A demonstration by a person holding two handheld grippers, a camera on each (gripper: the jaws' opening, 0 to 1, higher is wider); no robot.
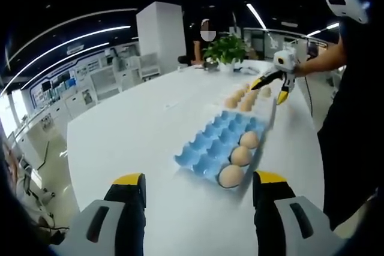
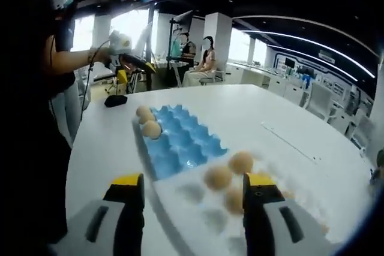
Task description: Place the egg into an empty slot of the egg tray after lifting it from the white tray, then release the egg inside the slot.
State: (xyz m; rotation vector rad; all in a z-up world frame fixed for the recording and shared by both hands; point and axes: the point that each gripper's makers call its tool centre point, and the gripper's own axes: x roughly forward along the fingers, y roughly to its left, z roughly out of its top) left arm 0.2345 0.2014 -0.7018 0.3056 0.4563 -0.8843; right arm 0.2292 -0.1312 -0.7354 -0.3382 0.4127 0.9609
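Left gripper (image 1: 193, 191) jaws gape wide, empty, low in frame before the blue egg tray (image 1: 210, 148) holding three eggs (image 1: 241, 155). Right gripper (image 2: 193, 191) jaws, also wide and empty, straddle the white tray (image 2: 198, 208) and its eggs (image 2: 218, 177); a plant (image 1: 226, 48) stands upper centre in the left gripper view.

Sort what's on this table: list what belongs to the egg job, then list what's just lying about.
For the job:
- blue egg tray, three eggs along one edge
- white tray with loose eggs
- right gripper, open over the white tray
- left gripper, open

Lying about:
- potted plant
- small black object near the table edge
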